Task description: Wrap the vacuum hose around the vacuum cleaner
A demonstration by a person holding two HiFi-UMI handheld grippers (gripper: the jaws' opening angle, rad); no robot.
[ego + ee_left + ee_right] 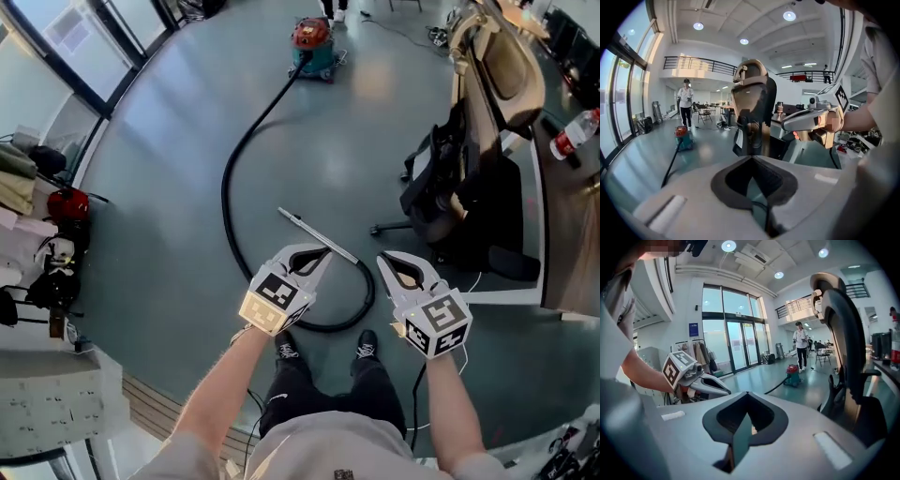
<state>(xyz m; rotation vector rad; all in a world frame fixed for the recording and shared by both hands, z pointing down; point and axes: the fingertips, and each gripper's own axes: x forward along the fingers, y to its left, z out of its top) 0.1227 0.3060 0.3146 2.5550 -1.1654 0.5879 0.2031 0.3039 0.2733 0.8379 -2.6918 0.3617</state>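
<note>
Left gripper [324, 252] and right gripper [383, 260], jaws pressed together on nothing, hover lower centre; hose [228, 187] loops near feet [366, 348], so a tug could topple vacuum [312, 42], top centre.

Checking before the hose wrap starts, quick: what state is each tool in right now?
Left tool: closed, holding nothing.
Right tool: closed, holding nothing.

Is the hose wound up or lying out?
Lying out: the hose curves across the floor away from the vacuum cleaner, not wrapped around it.
</note>
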